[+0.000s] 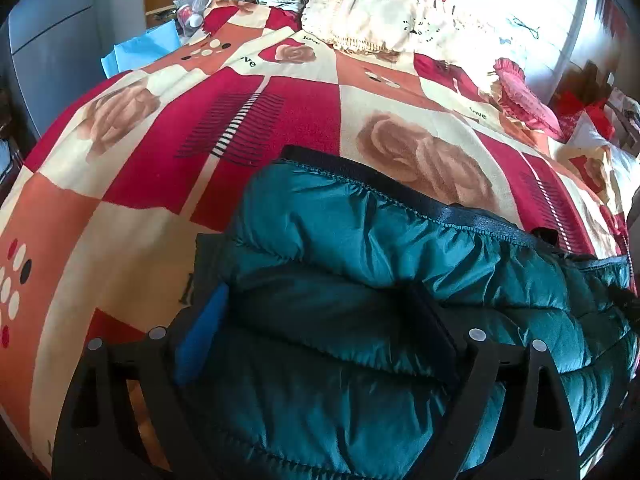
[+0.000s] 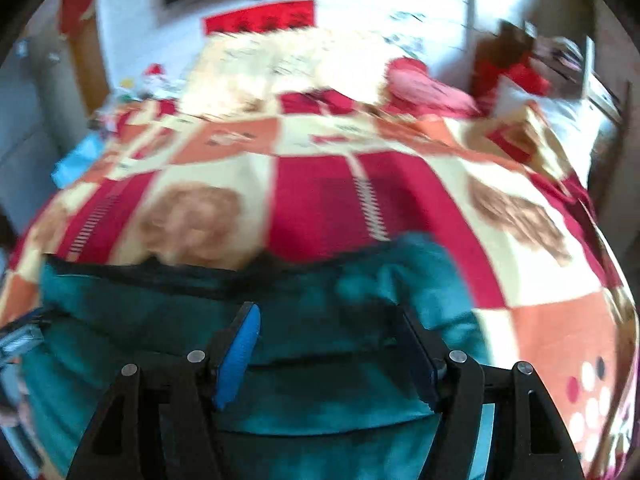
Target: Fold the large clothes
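On the rose-print bedspread [image 1: 160,184], a glossy quilted teal jacket [image 1: 360,248].

My left gripper [image 1: 316,332] has a matte black, angular frame with cut-out slots and round silver screw heads on top. One finger carries a bright blue ribbed pad [image 1: 202,334]; the other pad is dark. My right gripper [image 2: 326,354], though blurred, shows the same black frame, silver screws and blue pad [image 2: 238,360].
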A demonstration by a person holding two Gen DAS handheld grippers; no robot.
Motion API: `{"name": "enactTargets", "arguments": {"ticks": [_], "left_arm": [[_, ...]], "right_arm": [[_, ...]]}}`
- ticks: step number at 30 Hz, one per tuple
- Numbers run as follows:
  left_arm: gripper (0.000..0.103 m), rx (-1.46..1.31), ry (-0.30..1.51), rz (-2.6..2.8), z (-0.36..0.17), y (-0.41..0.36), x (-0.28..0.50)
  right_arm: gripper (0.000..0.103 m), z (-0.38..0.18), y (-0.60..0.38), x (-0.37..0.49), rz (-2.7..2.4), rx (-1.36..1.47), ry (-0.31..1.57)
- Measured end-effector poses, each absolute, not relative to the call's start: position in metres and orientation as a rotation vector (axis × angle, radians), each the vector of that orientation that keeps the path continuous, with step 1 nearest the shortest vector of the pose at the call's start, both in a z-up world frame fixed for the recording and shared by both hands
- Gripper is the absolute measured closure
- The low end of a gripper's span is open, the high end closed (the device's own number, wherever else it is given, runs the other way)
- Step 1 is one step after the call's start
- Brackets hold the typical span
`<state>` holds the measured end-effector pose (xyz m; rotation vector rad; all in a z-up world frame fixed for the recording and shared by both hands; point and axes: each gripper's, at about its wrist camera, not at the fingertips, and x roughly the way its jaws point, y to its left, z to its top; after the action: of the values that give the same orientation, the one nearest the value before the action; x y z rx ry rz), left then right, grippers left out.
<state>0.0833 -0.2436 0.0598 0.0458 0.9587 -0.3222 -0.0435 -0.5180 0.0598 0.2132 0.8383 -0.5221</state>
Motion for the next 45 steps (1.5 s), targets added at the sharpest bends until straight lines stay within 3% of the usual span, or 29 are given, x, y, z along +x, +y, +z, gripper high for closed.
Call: {"name": "enactTargets", "arguments": {"ticks": [10,22,30,40,45], "left_arm": [[0.008,0.067,0.956,-0.319,0.054,-0.248,0.086],[0.008,-0.028,0.963,-0.386,0.083,-0.205,0.056],[0.008,-0.068,0.990,-0.382,0.060,-0.158,0.012],[0.008,-0.034,0.988,-0.422,0.065,-0.150,-0.018],[0.008,-0.033,1.014,-0.422,0.059,-0.157,-0.031]], "right_arm": [[0.032,0.022,-0.531,-0.038,-0.548,0.257,0.883],[0.033,0.084,-0.471,-0.114,-0.440,0.299,0.740],[0.031,0.035,-0.467,-0.127,-0.495,0.296,0.833],[0.031,0.063,-0.443,-0.179,-0.521,0.288,0.773],[0.031,0.019,-0.447,-0.184,-0.548,0.312,0.885]]}}
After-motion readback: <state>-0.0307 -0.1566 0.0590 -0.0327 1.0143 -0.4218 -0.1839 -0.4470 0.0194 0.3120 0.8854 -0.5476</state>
